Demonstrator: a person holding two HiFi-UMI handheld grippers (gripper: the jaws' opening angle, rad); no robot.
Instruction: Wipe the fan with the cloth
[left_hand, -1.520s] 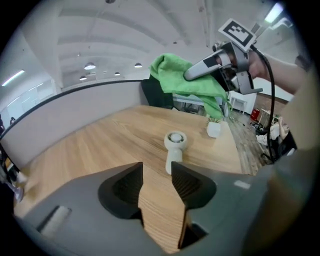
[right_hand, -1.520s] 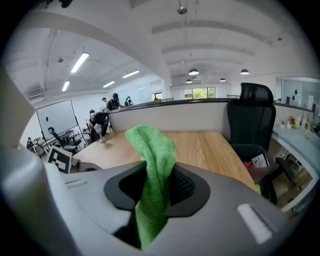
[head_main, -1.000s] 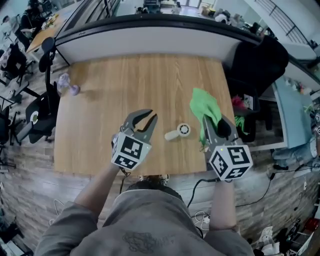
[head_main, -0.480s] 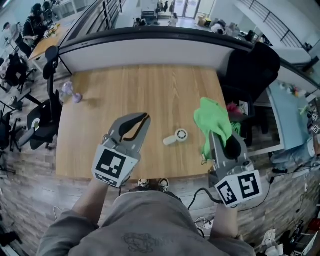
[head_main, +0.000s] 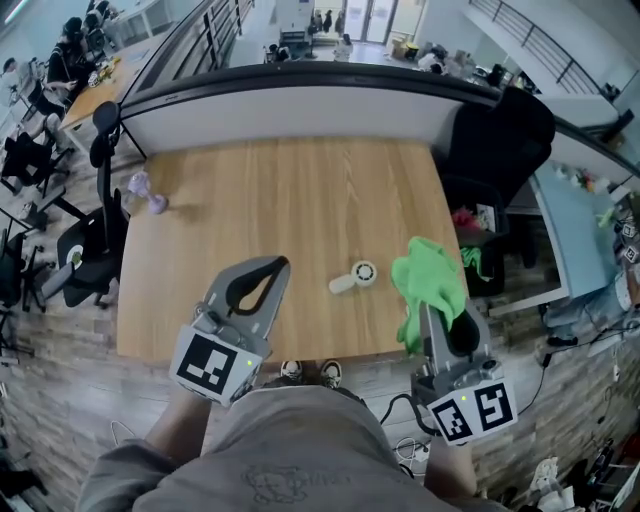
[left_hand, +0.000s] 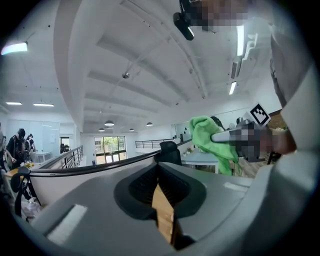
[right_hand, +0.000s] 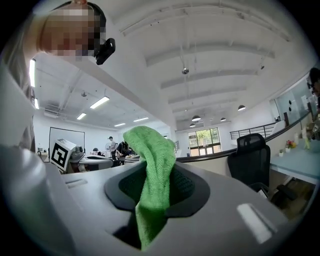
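Observation:
A small white handheld fan (head_main: 353, 277) lies flat on the wooden table (head_main: 290, 190), near its front edge. My right gripper (head_main: 430, 312) is raised to the fan's right, shut on a green cloth (head_main: 430, 280) that bunches over its tips and hangs down. In the right gripper view the cloth (right_hand: 152, 170) is pinched between the jaws of that gripper (right_hand: 156, 187). My left gripper (head_main: 278, 265) hovers to the fan's left; its jaws have just been closing and now meet with nothing between them. The left gripper view shows this gripper (left_hand: 161, 175) pointing about level, with the cloth (left_hand: 207, 137) at the right.
A small purple object (head_main: 146, 194) sits at the table's far left. A black office chair (head_main: 85, 250) stands left of the table, and another dark chair (head_main: 500, 130) at the back right. A curved partition (head_main: 300, 95) runs behind the table.
Both grippers have risen and drawn back toward me from the fan. The left jaws went from slightly apart to closed. The cloth travelled with the right gripper; the fan stayed put.

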